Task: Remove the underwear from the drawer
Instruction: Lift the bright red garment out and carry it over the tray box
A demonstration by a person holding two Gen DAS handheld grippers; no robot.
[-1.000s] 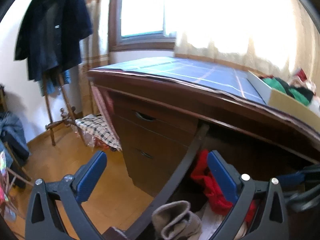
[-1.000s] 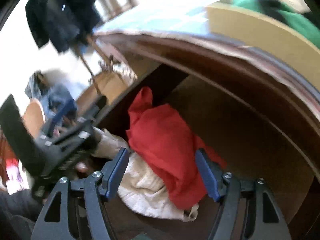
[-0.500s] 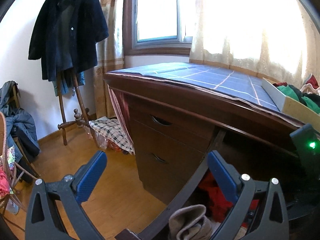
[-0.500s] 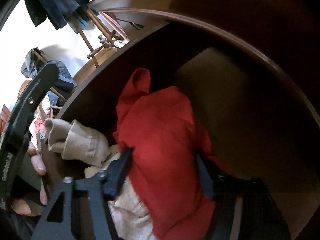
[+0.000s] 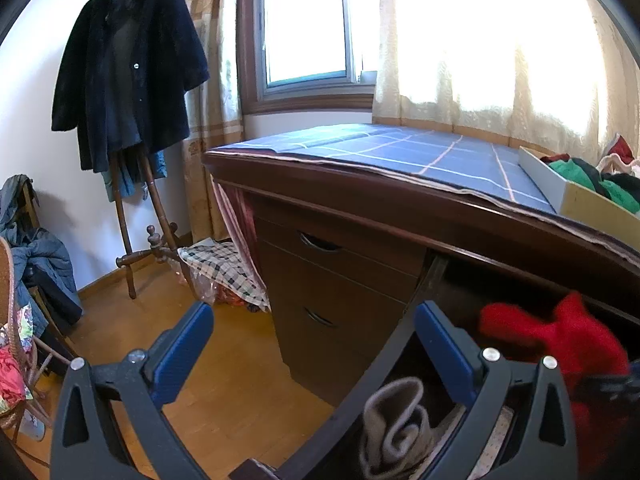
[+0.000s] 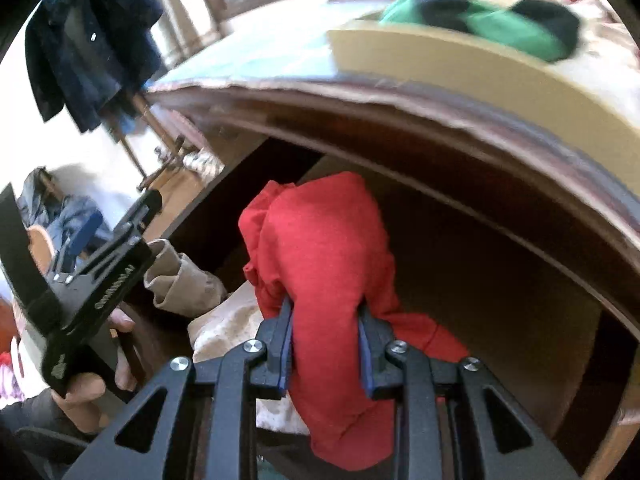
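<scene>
our right gripper (image 6: 325,334) has just closed its jaws on the red underwear (image 6: 320,248), bunched between them; our left gripper (image 5: 312,344) stands spread, empty.

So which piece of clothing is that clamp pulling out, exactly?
Look under the wooden desk at its open drawer. The right gripper pinches the red underwear, the only bright red piece, above a beige sock and cream fabric.
</scene>
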